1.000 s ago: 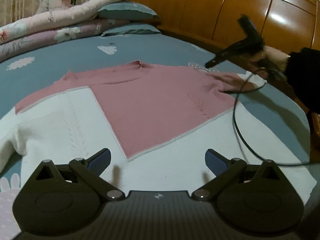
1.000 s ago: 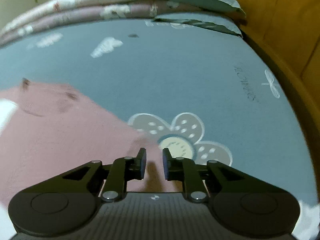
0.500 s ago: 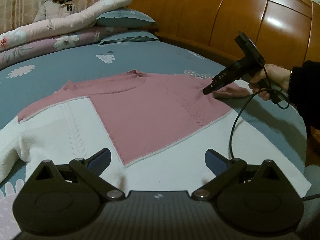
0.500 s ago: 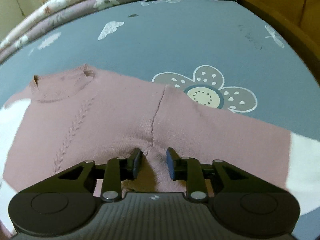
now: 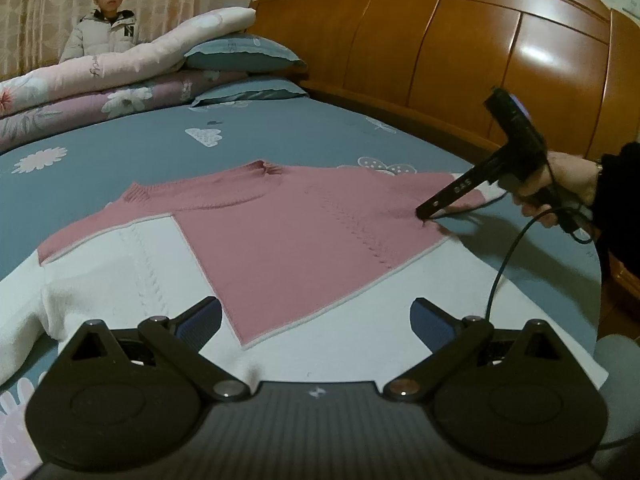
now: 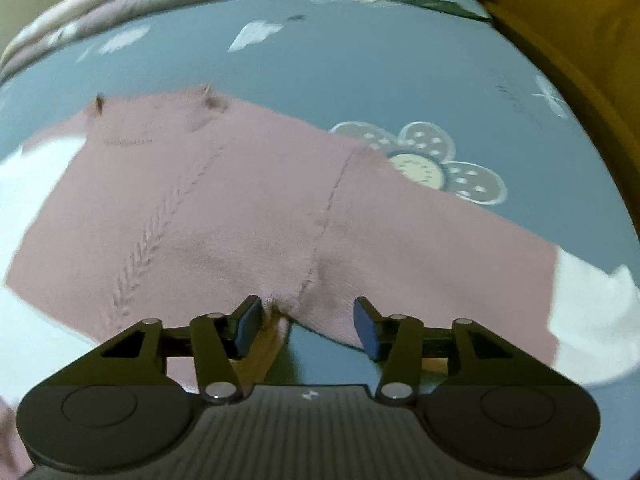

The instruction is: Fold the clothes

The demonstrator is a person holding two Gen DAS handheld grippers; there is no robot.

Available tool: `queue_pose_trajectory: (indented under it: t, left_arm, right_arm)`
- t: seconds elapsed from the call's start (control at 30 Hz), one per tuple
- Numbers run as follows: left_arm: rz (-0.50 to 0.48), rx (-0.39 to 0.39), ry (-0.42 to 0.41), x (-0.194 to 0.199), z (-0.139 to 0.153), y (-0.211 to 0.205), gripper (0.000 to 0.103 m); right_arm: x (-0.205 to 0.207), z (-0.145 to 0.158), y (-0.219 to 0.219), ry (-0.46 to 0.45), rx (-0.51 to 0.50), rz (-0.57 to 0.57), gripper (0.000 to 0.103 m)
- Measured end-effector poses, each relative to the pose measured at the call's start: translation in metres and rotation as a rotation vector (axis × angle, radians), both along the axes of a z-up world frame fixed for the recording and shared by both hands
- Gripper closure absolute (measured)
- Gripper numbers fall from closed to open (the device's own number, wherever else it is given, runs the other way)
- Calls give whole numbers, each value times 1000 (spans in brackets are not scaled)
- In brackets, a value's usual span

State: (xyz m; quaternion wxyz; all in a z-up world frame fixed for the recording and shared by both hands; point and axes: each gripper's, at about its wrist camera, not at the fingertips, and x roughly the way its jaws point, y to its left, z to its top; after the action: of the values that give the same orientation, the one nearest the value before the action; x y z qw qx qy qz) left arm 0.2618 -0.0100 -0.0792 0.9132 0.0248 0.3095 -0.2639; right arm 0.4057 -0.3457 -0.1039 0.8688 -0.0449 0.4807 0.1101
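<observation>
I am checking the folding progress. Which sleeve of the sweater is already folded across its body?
The sleeve nearer the left gripper: it lies diagonally over the sweater. The other sleeve, by the right gripper, extends outward.

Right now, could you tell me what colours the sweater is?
The sweater is pink and white, clearest in the left wrist view.

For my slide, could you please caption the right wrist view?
Open right hand-held gripper over the armpit of a pink-and-white sweater spread on the bed.
</observation>
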Motion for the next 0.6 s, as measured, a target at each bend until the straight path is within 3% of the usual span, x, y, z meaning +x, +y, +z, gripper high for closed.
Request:
queue_pose_trajectory:
  t: [0.07, 0.23, 0.37, 0.47, 0.6]
  left_arm:
    - [8, 13, 14, 2, -3, -2, 3]
    - [14, 53, 54, 6, -12, -6, 3]
    - [36, 80, 67, 10, -19, -6, 3]
    - [42, 64, 66, 13, -20, -3, 3]
    - [63, 50, 66, 16, -22, 0, 3]
  right_arm:
    - [-12, 7, 8, -16, -29, 3, 47]
    - [-39, -1, 29, 10, 38, 74, 41]
    - [-48, -10, 8, 25, 70, 16, 40]
    - [-52, 4, -36, -50, 132, -101, 36]
    - [-47, 9, -129, -157, 196, -427, 35]
